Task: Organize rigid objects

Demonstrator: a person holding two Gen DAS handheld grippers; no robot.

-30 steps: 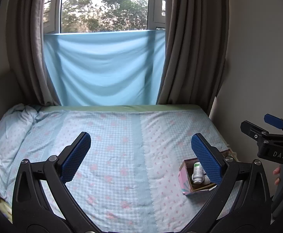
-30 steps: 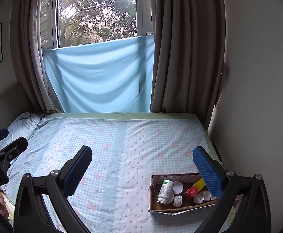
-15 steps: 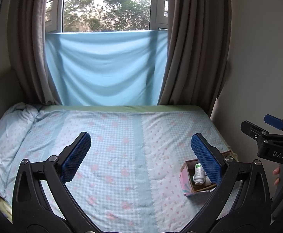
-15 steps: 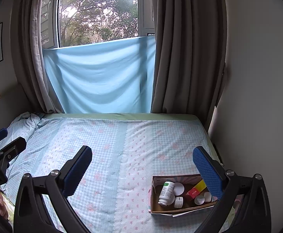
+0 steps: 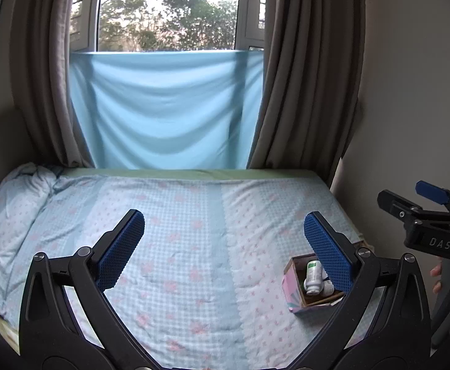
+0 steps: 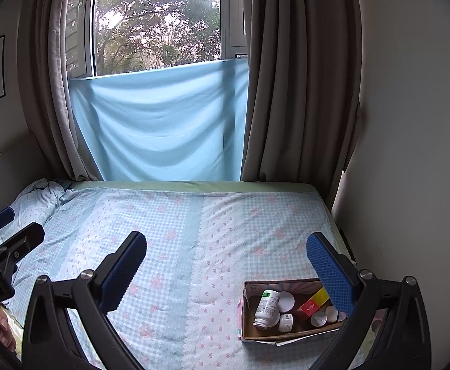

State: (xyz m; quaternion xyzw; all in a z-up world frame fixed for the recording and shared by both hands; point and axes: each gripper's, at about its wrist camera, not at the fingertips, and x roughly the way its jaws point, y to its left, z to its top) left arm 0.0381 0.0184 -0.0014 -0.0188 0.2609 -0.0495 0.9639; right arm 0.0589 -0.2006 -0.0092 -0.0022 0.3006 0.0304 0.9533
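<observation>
An open cardboard box (image 6: 249, 323) sits on the bed near its right front corner; it also shows in the left wrist view (image 5: 293, 289). Inside lie a white bottle with a green label (image 6: 266, 303), a small white jar (image 6: 286, 322), a round white lid (image 6: 286, 301), a red and yellow carton (image 6: 313, 303) and small white pots (image 6: 319, 319). The bottle (image 5: 313, 276) shows in the left wrist view too. My right gripper (image 6: 226, 265) is open and empty above the bed, left of the box. My left gripper (image 5: 225, 243) is open and empty over the bed's middle.
The bed (image 6: 178, 234) has a blue checked cover with pink flowers. A rumpled pillow (image 5: 12, 203) lies at the far left. A blue cloth (image 6: 160, 123) hangs under the window between brown curtains. A wall (image 6: 410, 154) runs close along the bed's right side.
Both views have shifted slightly; the box sits a little lower and nearer in the right wrist view. Both grippers stay open and empty.
</observation>
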